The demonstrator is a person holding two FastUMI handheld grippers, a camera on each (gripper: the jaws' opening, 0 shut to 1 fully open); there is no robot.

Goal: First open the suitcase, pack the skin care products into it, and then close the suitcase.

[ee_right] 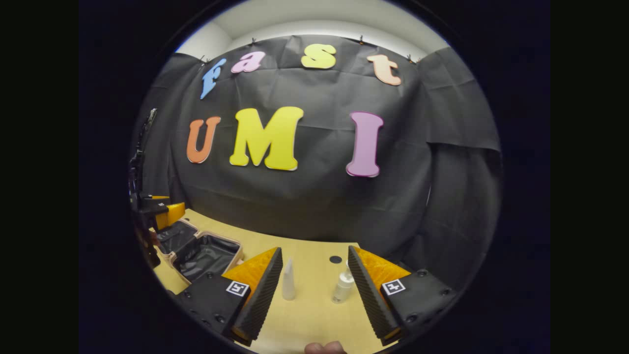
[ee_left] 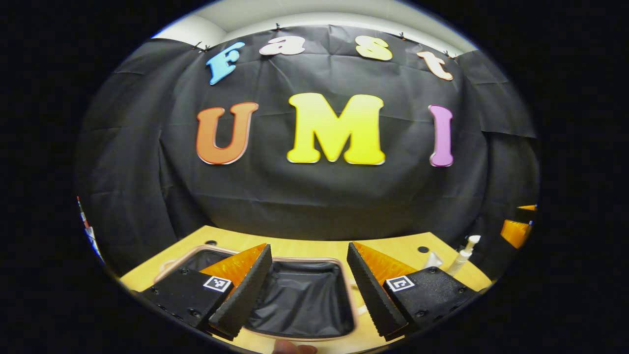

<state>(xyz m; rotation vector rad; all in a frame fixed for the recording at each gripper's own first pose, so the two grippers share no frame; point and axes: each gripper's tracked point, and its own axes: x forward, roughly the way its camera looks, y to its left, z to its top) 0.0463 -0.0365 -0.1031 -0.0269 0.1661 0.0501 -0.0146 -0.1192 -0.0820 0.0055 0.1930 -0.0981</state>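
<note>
Hovering with fingers spread wide and gripping nothing, the left gripper is sitting above the open suitcase, whose dark lined compartment is lying between the fingertips on the wooden table. The right gripper is likewise gaping wide and empty, framing a white pointed bottle and a clear pump bottle standing near each other on the table, right of the suitcase.
</note>
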